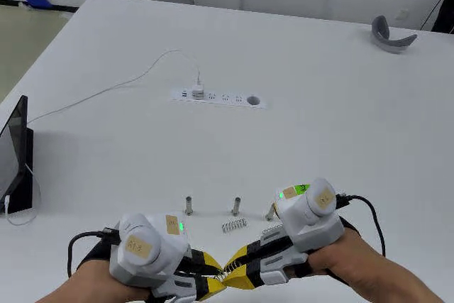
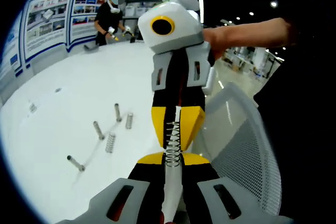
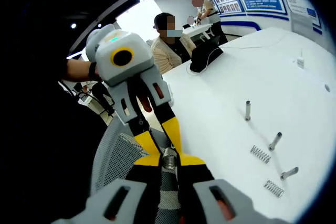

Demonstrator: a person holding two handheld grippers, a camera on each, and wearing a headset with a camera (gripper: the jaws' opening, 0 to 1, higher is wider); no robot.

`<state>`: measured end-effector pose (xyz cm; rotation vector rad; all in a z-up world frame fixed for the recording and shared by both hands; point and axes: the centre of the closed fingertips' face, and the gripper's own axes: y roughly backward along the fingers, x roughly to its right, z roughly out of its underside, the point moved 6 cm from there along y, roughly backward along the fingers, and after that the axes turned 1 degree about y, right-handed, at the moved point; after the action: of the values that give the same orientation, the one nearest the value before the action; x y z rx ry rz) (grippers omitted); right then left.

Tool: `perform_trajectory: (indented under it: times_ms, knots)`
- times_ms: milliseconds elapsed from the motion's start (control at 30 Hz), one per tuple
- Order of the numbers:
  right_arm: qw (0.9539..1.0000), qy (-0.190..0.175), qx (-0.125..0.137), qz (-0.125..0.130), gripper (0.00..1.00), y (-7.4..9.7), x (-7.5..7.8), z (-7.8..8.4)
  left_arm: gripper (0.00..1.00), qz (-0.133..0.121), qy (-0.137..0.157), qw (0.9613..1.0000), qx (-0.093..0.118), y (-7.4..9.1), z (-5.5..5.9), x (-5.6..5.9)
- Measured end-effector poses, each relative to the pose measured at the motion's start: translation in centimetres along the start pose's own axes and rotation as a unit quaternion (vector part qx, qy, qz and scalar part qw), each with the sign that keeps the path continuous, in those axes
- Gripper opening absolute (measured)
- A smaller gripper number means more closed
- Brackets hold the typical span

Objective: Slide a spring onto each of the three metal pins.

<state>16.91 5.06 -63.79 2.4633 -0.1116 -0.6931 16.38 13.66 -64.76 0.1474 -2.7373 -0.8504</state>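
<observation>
Left tongs and right tongs clamp one spring, its axis spanning them.

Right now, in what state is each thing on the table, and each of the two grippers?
held spring: gripped at both ends, on no pin.
left gripper: shut on held spring.
right gripper: shut on held spring.
loose springs: two, lying on the table.
pins: three, all bare.
power strip: one plug in.
</observation>
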Motion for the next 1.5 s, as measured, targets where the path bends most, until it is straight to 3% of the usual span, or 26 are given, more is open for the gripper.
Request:
perform_trajectory:
  times_ms: [233,433,567,900,1067,1233,1500]
  knots:
    - [0.9997,-0.005,0.01,0.02,0.12,0.5,0.6,-0.2,0.1,-0.031,0.016,0.9993,0.009,1.0,0.8,-0.6]
    - [0.9992,-0.008,0.007,0.039,0.12,0.6,1.0,0.4,0.17,-0.06,0.04,0.9972,0.021,2.0,1.3,-1.5]
    - [0.9985,-0.008,0.001,0.055,0.12,0.6,1.4,0.8,0.2,-0.086,0.063,0.9937,0.036,2.7,1.7,-2.3]
    - [0.9964,-0.01,-0.01,0.084,0.13,0.2,2.2,0.8,0.31,-0.147,0.086,0.9842,0.05,4.3,2.6,-4.4]
    - [0.9955,-0.002,-0.031,0.089,0.12,-0.3,2.7,1.0,0.37,-0.163,0.096,0.9804,0.053,4.8,2.8,-5.3]
    - [0.9949,-0.001,-0.036,0.095,0.12,-0.5,3.2,0.7,0.42,-0.187,0.112,0.974,0.063,5.4,2.9,-6.3]
    - [0.9935,0.001,-0.044,0.105,0.12,-1.1,4.1,0.4,0.47,-0.206,0.129,0.9679,0.065,5.7,3.6,-7.2]
